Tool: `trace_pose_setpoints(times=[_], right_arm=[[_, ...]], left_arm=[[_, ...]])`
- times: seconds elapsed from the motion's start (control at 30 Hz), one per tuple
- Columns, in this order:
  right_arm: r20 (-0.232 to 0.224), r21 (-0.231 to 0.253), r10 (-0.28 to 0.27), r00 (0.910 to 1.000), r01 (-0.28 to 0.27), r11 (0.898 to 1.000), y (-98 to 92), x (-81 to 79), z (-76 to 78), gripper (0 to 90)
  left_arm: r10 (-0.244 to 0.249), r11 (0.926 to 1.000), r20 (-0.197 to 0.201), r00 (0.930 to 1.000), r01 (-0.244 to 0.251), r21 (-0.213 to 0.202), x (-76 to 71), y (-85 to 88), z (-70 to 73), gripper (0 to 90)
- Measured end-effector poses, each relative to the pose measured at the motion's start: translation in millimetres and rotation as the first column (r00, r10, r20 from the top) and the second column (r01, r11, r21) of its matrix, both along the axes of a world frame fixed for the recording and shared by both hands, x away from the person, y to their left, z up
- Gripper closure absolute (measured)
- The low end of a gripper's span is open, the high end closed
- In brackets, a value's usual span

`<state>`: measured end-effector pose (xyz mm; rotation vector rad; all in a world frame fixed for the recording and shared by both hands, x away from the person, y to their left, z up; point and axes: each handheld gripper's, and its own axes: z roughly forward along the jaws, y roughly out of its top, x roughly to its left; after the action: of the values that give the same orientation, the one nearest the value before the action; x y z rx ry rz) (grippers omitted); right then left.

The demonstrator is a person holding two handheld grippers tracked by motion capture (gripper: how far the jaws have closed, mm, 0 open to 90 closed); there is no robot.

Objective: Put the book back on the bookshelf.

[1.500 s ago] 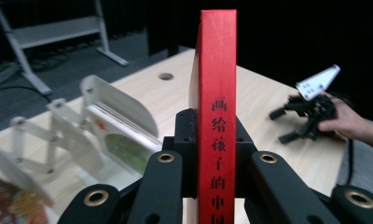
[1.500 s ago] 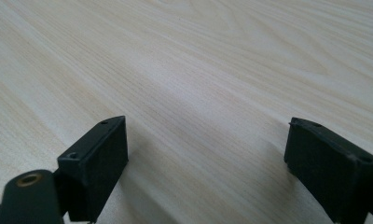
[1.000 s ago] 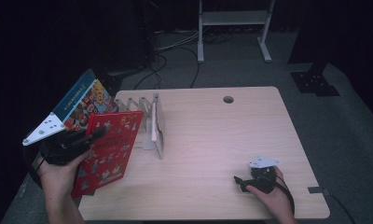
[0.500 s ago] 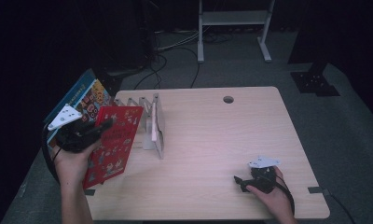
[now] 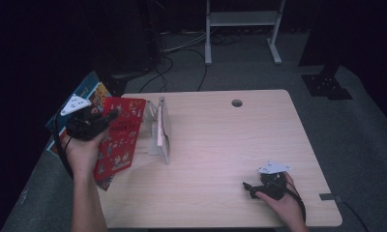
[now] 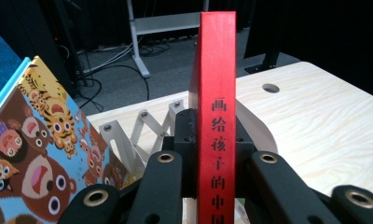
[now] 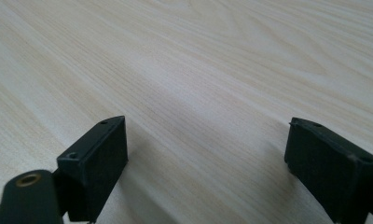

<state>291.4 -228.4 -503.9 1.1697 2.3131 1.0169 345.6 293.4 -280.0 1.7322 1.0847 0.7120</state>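
Red book [image 5: 119, 137] hangs clamped in my left claw [image 5: 107, 118] at the left edge of the table [image 5: 220, 145], seen from the high view, tilted with its top toward the white rack [image 5: 160, 128] and just beside it. Past the book, away from the rack, a blue picture book [image 5: 92, 92] leans off the table's side. My right claw [image 5: 247, 186] rests low on the table near its front right corner, well apart from the rack. In the left claw's view my jaws squeeze the red book's spine [image 6: 217, 116], which stands upright between them; the rack's scissor links [image 6: 138, 135] sit just behind, and the blue book [image 6: 40, 154] with its bears and tigers stands left of the rack. In the right claw's view my right claw [image 7: 205, 154] is spread wide, with bare tabletop [image 7: 198, 70] under it.
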Motion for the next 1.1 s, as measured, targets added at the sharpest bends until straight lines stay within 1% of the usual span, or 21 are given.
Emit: trace_pose_setpoints(times=[0.47,0.7,0.8,1.03,1.1], right_arm=[[-0.001,0.001,-0.001,1.0,0.001,1.0,0.0,0.1,0.0,12.3],[0.0,0.001,-0.001,1.0,0.001,1.0,0.0,0.1,-0.1,12.3],[-0.001,0.002,-0.002,1.0,0.002,1.0,0.1,0.0,0.0,12.3],[0.001,0.001,-0.001,1.0,0.001,1.0,0.0,0.2,-0.1,12.3],[0.004,0.0,0.0,1.0,0.0,1.0,-0.1,0.3,-0.1,12.3]], left_arm=[[0.039,0.999,0.005,0.9992,-0.038,-0.021,27.8,-4.6,2.4,79.4],[0.077,0.9967,0.009,0.997,-0.076,-0.027,41.7,-4.7,-1.4,79.4],[0.085,0.996,0.002,0.9964,-0.085,-0.029,47.1,-4.2,-4.0,79.4],[0.103,0.9938,0.001,0.9946,-0.103,-0.042,61.5,-5.6,-10.5,79.4],[0.109,0.9933,0.002,0.994,-0.109,-0.04,65.2,-6.2,-11.4,79.4]])
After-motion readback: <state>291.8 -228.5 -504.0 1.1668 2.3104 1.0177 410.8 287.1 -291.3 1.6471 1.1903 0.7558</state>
